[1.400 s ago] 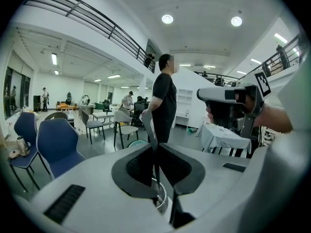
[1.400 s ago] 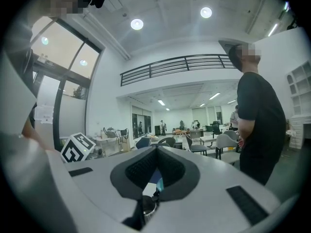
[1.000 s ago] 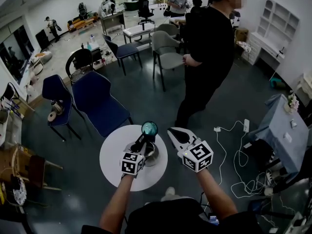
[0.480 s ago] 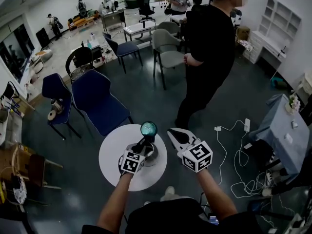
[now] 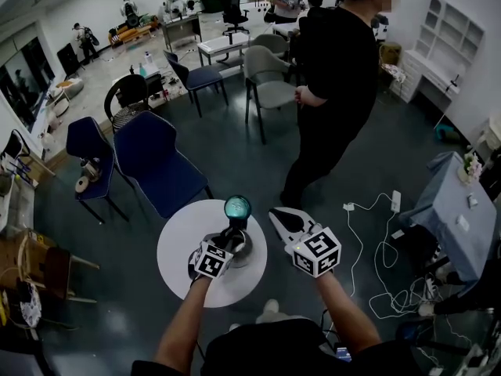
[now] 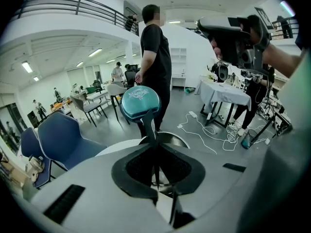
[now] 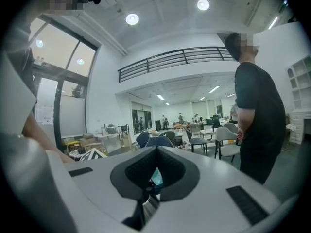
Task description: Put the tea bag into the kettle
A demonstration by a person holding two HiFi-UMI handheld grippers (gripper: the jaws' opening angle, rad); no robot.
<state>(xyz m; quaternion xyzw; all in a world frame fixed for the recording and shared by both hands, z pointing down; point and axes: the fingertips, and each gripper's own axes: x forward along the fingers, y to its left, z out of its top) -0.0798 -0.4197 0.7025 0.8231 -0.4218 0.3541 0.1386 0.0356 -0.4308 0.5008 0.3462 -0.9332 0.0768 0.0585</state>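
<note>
A steel kettle (image 5: 241, 251) stands on a small round white table (image 5: 182, 251). My left gripper (image 5: 227, 234) is over the kettle, shut on the thin black stem of its round teal lid (image 5: 237, 207), which it holds upright above the open rim (image 6: 171, 139). In the left gripper view the lid (image 6: 140, 103) rises just past the closed jaws (image 6: 155, 147). My right gripper (image 5: 276, 213) hovers to the right of the kettle at the table's edge, its jaws together. I can make out no tea bag in any view; the right gripper view (image 7: 156, 152) shows only a sliver of teal through the pads.
A person in black (image 5: 333, 77) stands just beyond the table. Blue chairs (image 5: 160, 167) stand at the far left, grey chairs (image 5: 266, 84) behind. White cables (image 5: 376, 249) trail over the floor on the right, near a cloth-covered table (image 5: 454, 210).
My left gripper with the lid has drifted very slightly left. The right gripper has stayed where it was.
</note>
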